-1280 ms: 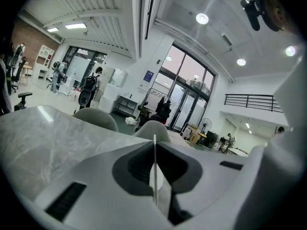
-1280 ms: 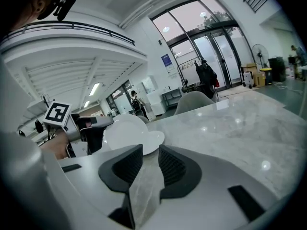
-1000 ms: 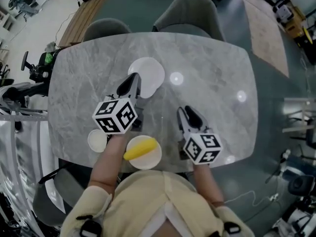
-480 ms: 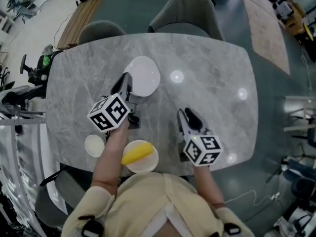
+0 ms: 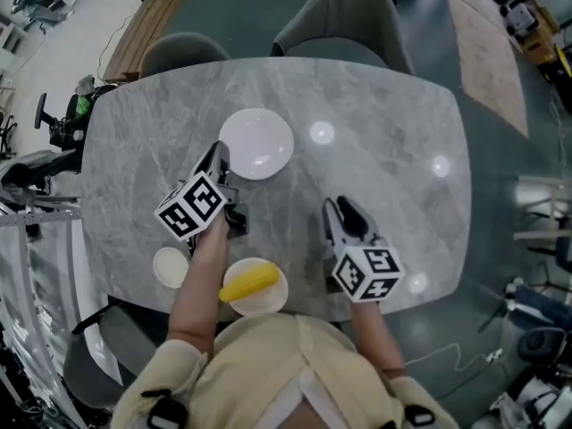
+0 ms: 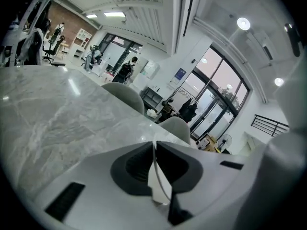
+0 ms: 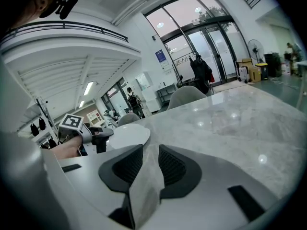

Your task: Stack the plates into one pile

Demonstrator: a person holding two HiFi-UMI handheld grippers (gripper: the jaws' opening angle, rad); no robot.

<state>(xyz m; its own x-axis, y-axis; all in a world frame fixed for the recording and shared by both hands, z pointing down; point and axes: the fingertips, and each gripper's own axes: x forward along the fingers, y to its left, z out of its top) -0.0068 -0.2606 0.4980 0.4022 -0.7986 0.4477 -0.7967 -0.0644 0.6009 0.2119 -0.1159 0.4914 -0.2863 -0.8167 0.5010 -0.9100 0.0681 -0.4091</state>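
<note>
A large white plate (image 5: 259, 141) lies at the middle of the grey marble table (image 5: 393, 96). My left gripper (image 5: 217, 156) is shut on its near left rim. In the left gripper view the thin white plate edge (image 6: 157, 181) runs between the nearly closed jaws of the left gripper (image 6: 154, 150). The right gripper view shows the same plate (image 7: 128, 134) level and low over the table. A smaller white plate (image 5: 170, 266) sits at the front left. A third plate (image 5: 268, 298) at the front edge bears a banana (image 5: 248, 282). My right gripper (image 5: 336, 209) (image 7: 147, 157) is open and holds nothing.
Two grey chairs (image 5: 344, 12) (image 5: 188, 52) stand at the table's far side. A person's sleeves and torso fill the front edge of the head view. Ceiling lights reflect as bright spots (image 5: 322, 133) on the marble.
My left gripper has rolled and sunk, and the large plate has gone from tilted to level and low over the table. The right gripper has hardly moved.
</note>
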